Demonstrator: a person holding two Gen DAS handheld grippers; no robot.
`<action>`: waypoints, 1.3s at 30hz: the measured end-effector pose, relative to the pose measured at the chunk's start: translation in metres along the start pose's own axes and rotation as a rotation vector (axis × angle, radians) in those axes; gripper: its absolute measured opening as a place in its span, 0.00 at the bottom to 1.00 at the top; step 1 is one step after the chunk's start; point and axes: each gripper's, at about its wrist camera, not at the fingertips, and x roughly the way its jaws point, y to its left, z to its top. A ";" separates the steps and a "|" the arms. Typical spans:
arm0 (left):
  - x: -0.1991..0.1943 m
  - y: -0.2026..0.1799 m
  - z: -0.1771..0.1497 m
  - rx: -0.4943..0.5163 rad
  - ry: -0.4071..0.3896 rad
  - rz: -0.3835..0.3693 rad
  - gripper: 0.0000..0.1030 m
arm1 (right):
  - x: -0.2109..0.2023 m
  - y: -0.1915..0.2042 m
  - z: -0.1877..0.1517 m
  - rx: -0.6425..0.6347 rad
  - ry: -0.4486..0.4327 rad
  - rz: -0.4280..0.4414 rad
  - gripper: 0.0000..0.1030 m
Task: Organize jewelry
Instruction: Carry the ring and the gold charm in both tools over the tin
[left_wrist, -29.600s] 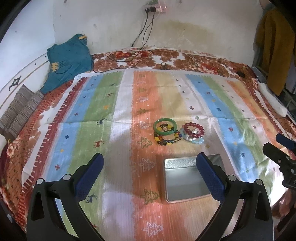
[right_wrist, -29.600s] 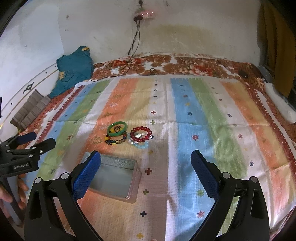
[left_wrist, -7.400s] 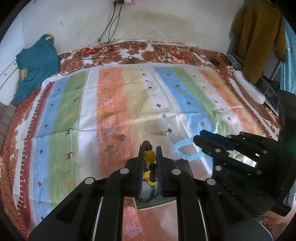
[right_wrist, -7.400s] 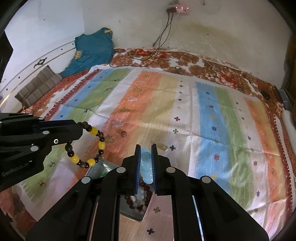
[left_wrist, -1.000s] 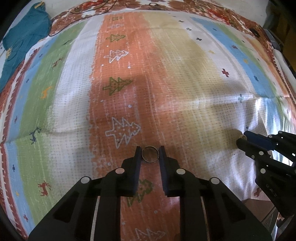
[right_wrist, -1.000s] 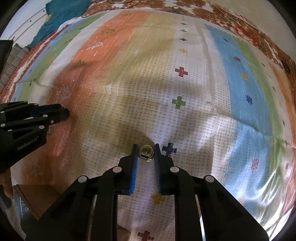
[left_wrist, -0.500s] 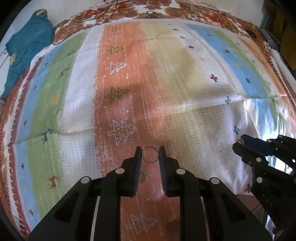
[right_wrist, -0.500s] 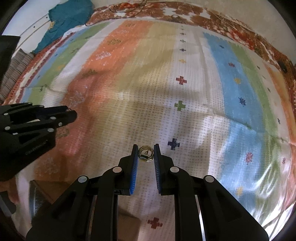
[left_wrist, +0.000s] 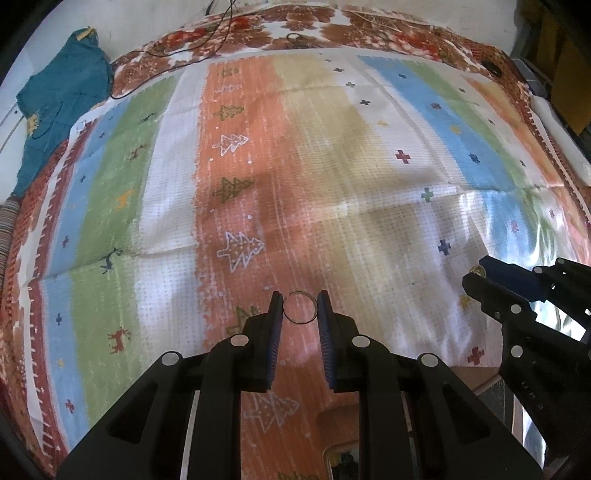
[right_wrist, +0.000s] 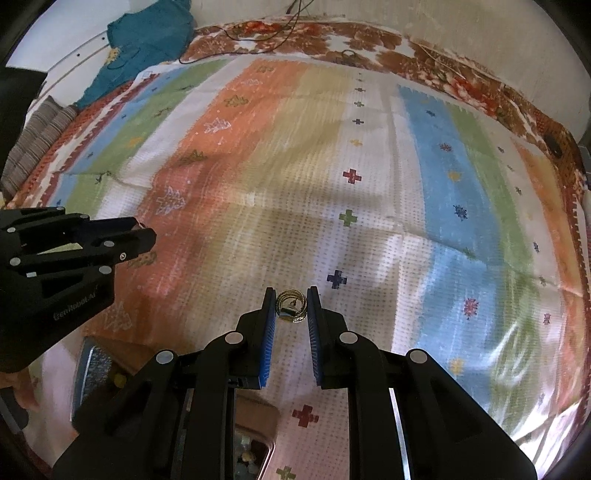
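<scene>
My left gripper is shut on a thin plain metal ring, held above the striped cloth. In the right wrist view my right gripper is shut on a gold ring with a small ornament, also lifted off the cloth. The right gripper shows at the right edge of the left wrist view, with the gold ring glinting at its tip. The left gripper enters from the left of the right wrist view. The metal tin with bracelets peeks out below the right gripper's body, mostly hidden.
A teal garment lies at the far left corner of the bed. Black cables trail over the floral sheet near the wall. A folded striped cloth sits at the left edge, a white object at the right edge.
Both grippers have risen from the cloth, each with its ring still pinched. The bed surface looks farther away and more of it is in view.
</scene>
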 end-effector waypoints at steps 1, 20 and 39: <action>-0.002 0.000 -0.001 0.000 -0.001 0.000 0.18 | -0.003 0.001 0.000 -0.002 -0.005 0.003 0.17; -0.055 -0.011 -0.027 -0.001 -0.072 -0.024 0.18 | -0.050 0.011 -0.023 -0.045 -0.074 -0.011 0.17; -0.101 -0.022 -0.061 -0.005 -0.129 -0.084 0.18 | -0.097 0.029 -0.047 -0.071 -0.138 0.052 0.17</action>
